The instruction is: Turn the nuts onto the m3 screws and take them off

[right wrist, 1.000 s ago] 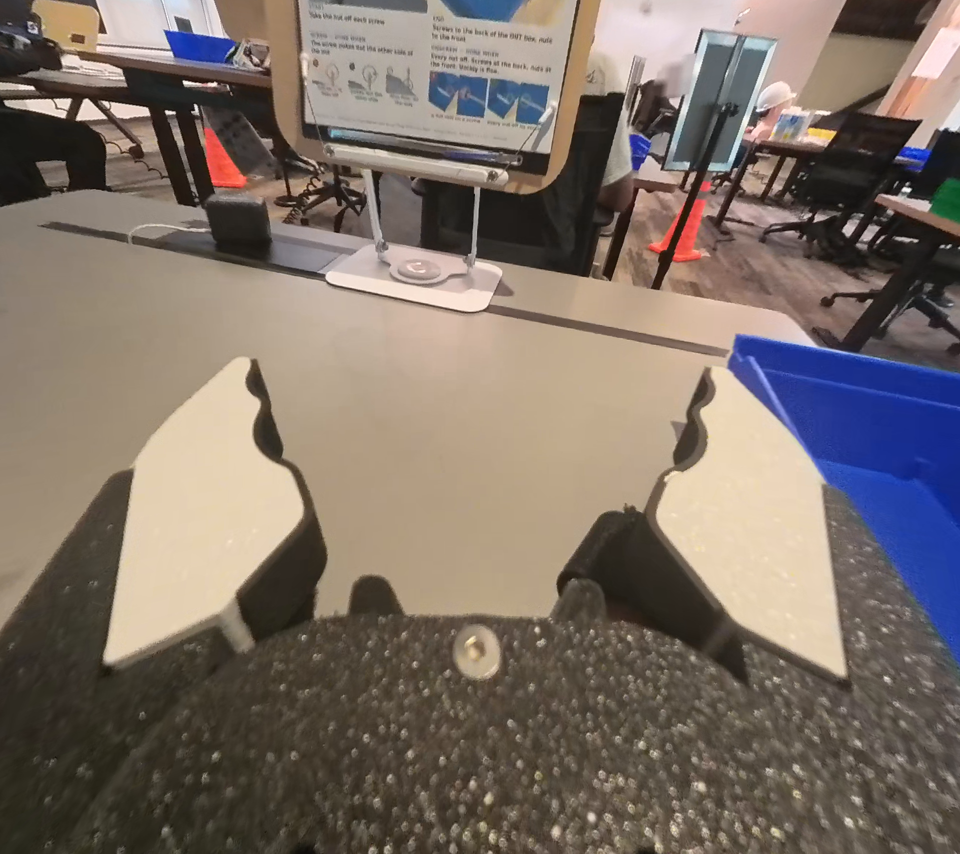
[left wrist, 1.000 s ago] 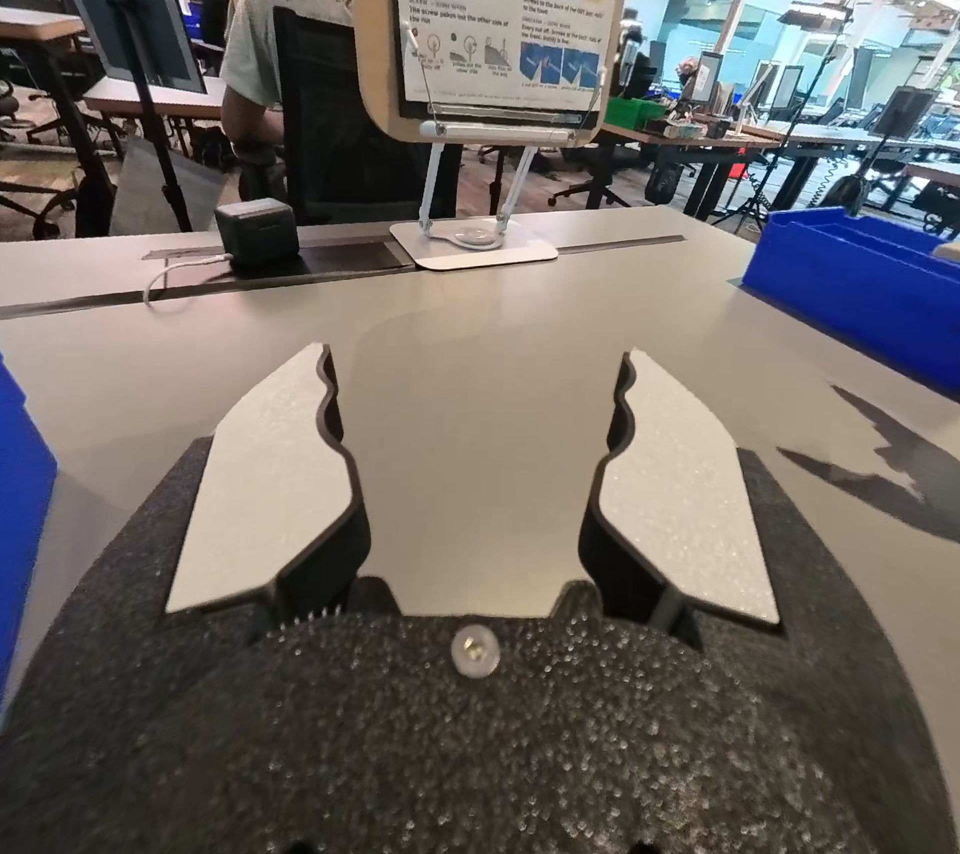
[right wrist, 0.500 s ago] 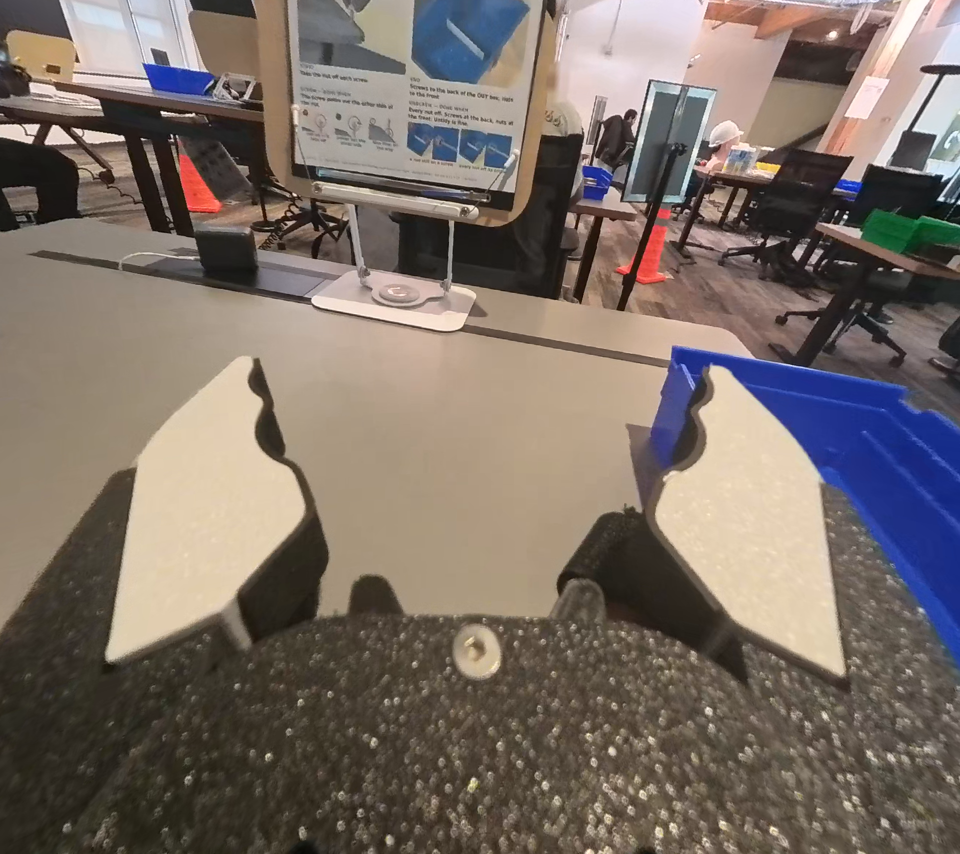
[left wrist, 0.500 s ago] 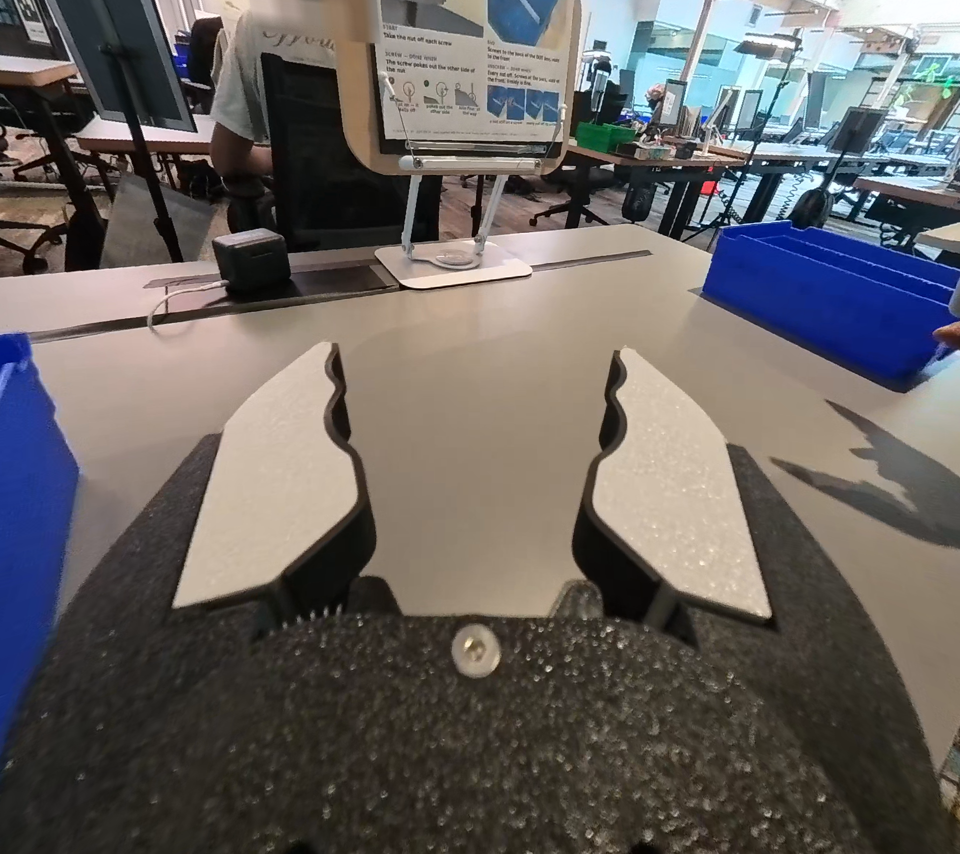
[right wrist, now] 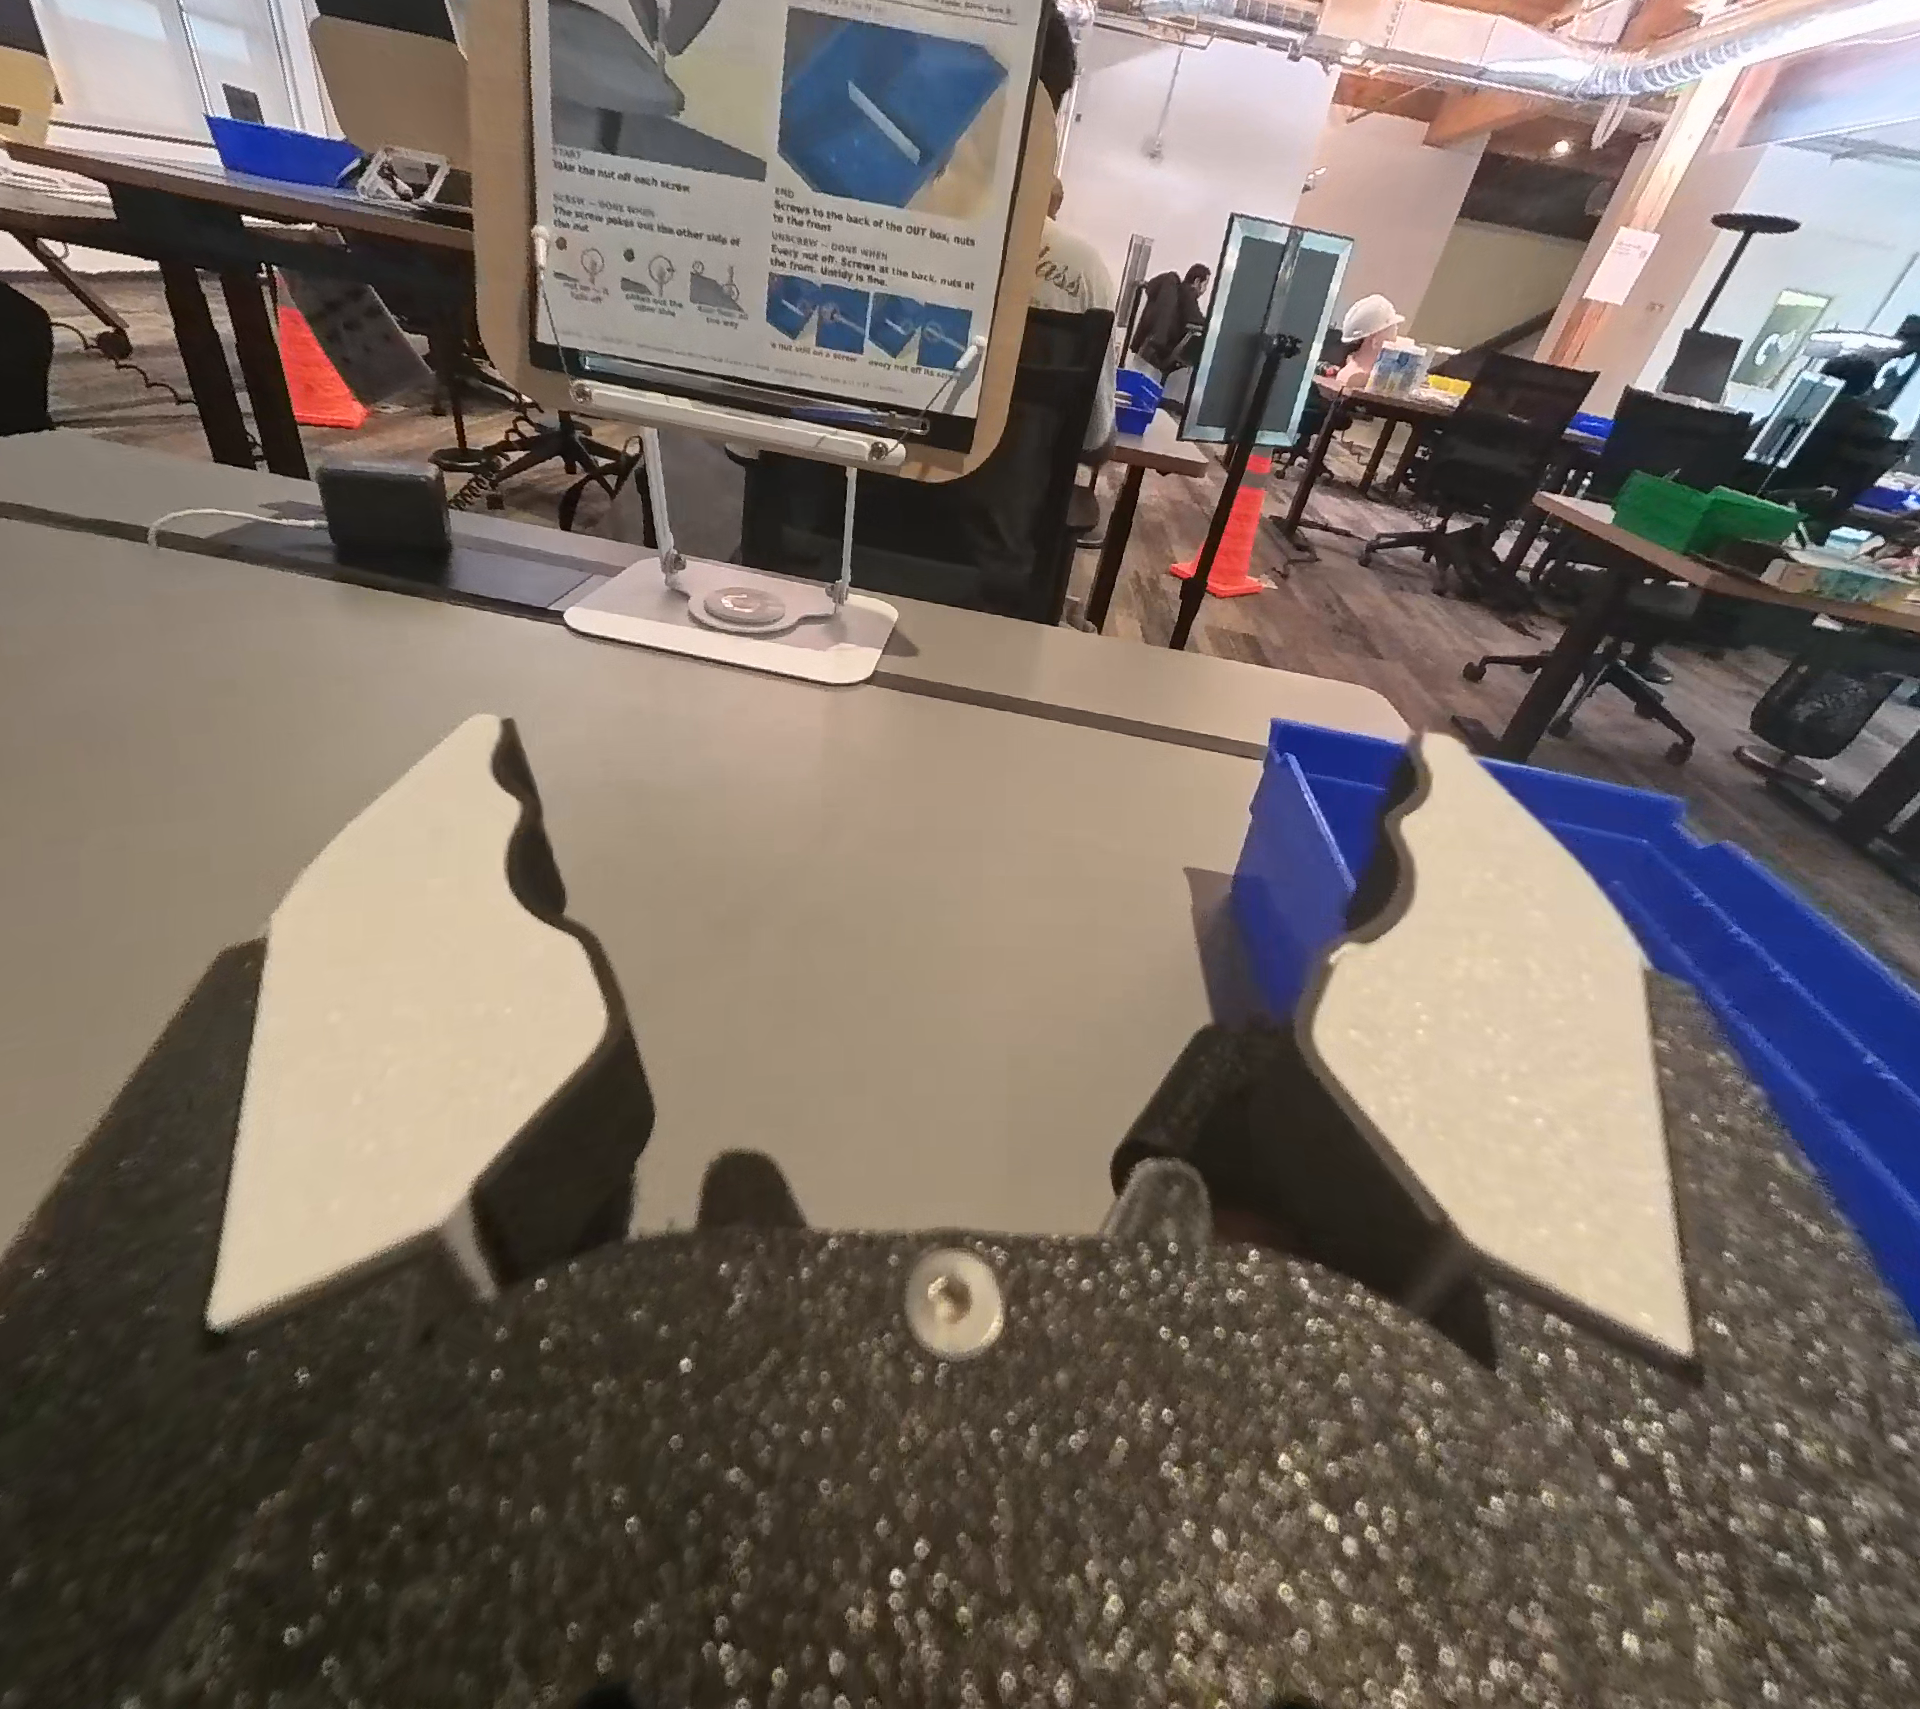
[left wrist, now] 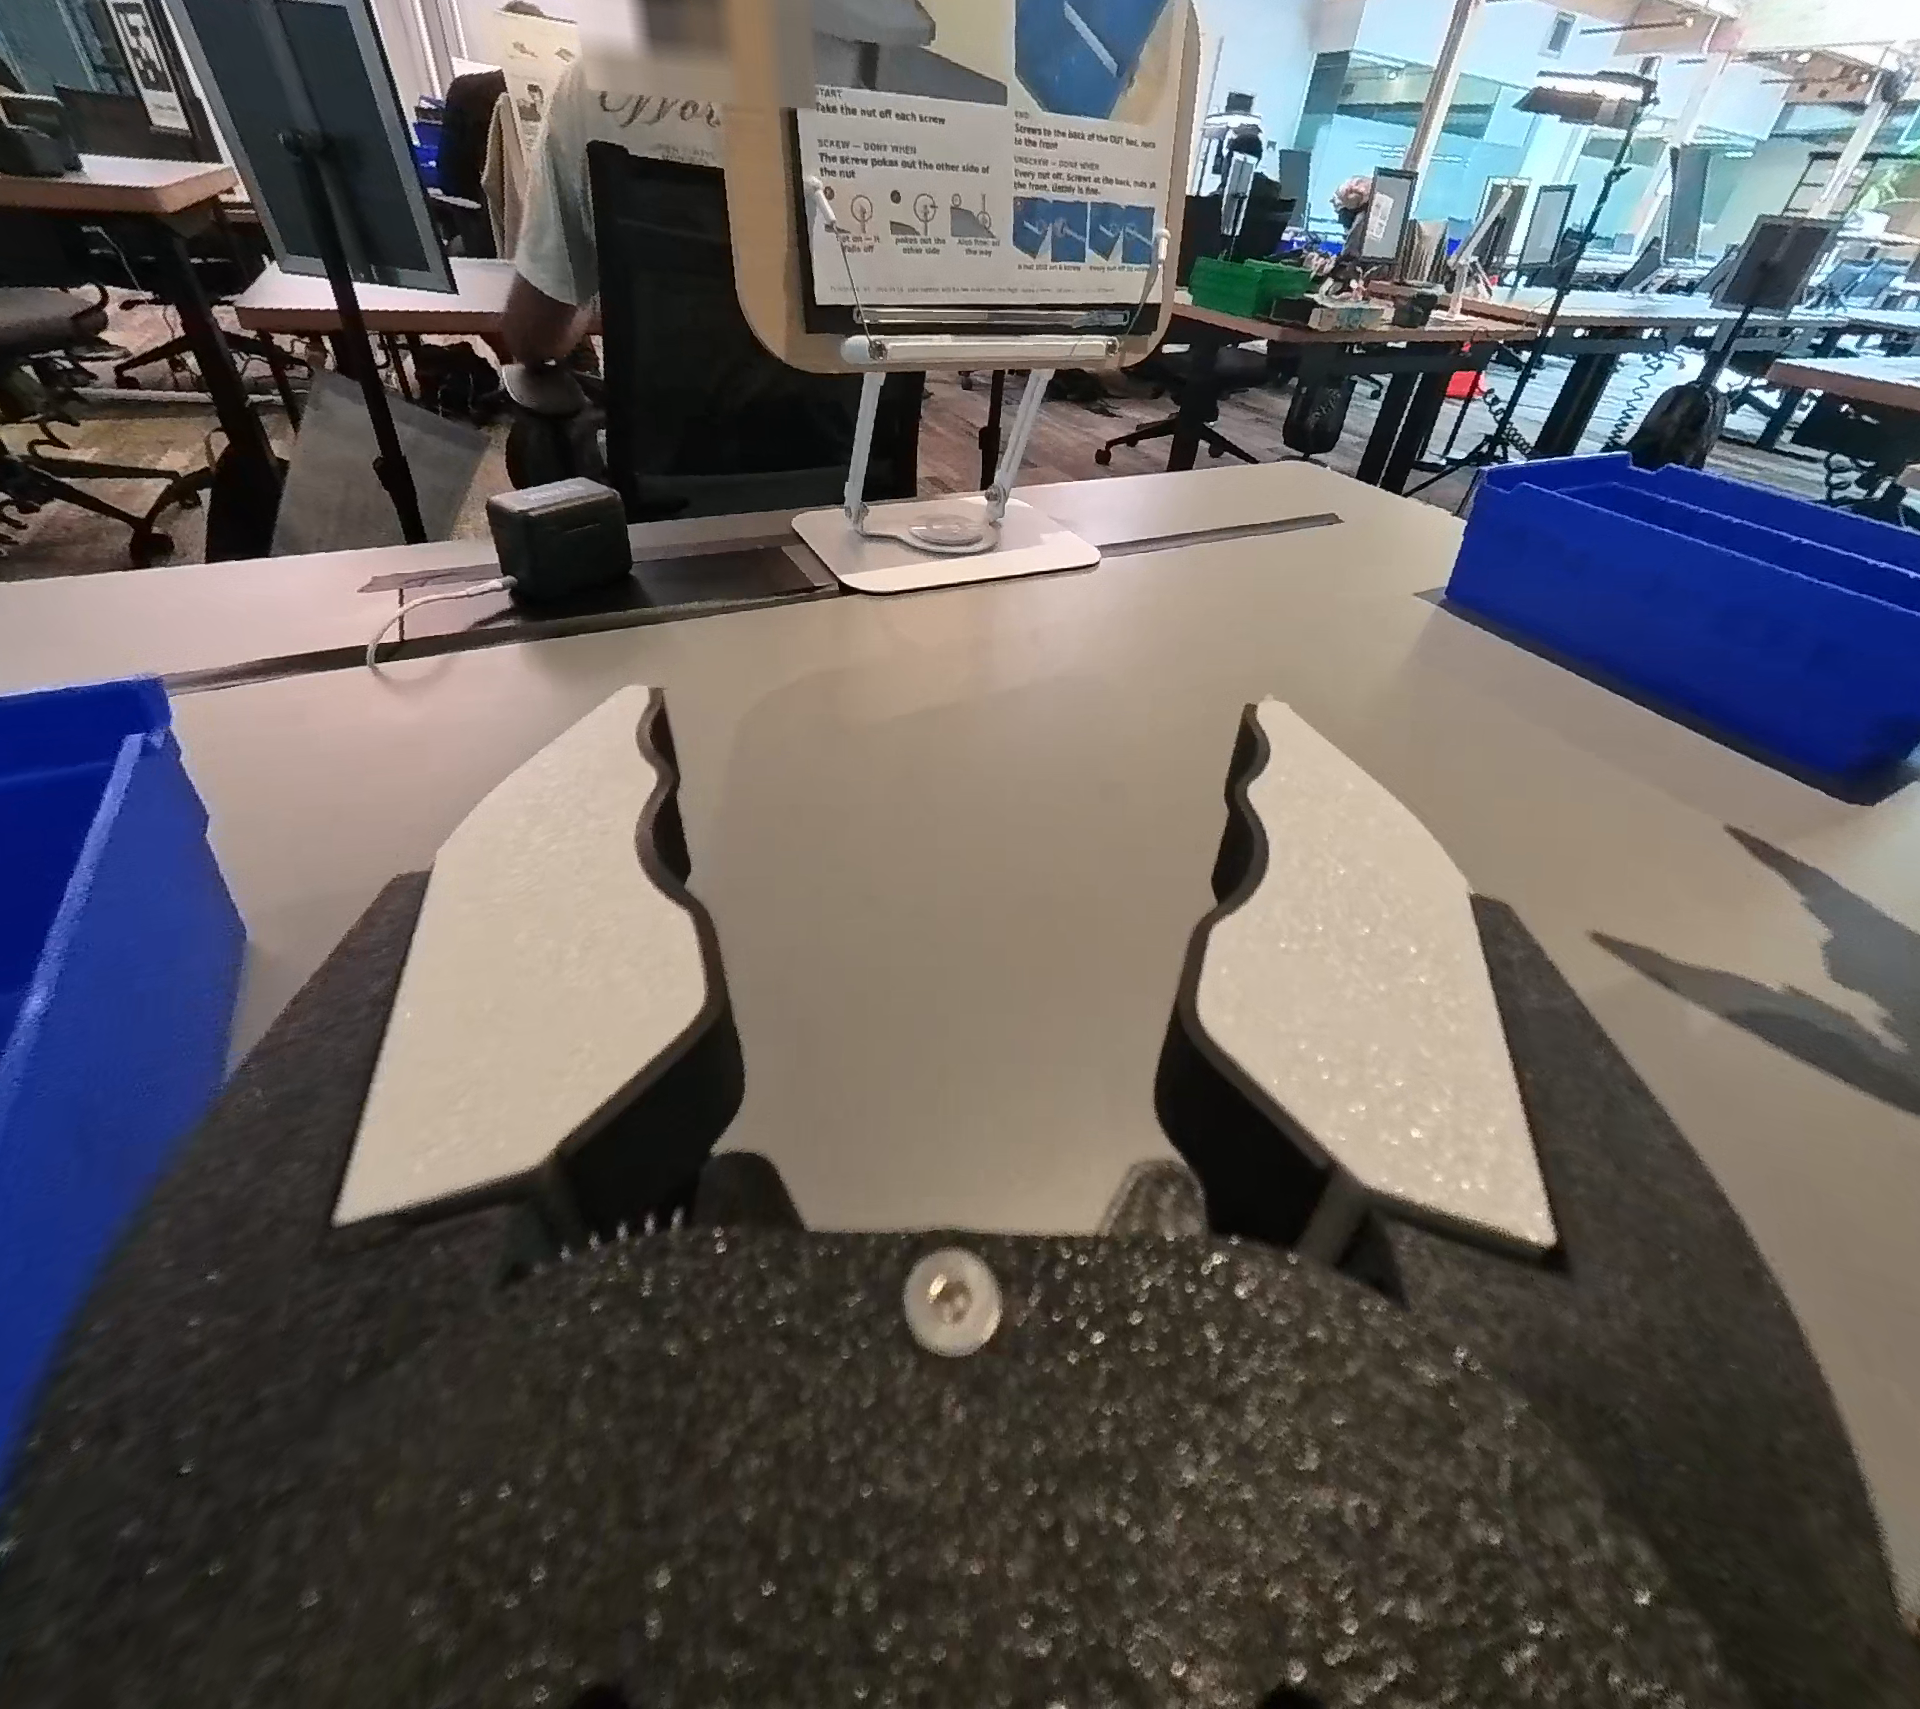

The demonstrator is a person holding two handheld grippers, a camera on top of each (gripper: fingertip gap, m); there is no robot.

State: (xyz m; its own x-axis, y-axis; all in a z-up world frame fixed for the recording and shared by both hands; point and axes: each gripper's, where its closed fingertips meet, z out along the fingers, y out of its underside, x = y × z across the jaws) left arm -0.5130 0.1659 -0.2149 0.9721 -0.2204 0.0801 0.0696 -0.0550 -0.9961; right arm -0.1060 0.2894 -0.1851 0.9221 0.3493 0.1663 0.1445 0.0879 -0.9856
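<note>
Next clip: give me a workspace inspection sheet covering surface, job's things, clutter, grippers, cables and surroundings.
Surface: grey table, bare between the grippers.
Job's things: no nuts or screws seen; blue bin at right, second blue bin at left edge; contents hidden.
Clutter: instruction sheet on stand at the far edge; small black box beside it.
Grippers: left gripper open, empty, over the table; right gripper open, empty, its right finger in front of the right-hand bin.
Cables: white cable from the black box along the table's dark strip.
Surroundings: open office with desks, chairs, orange cones; seated person behind the stand.
</note>
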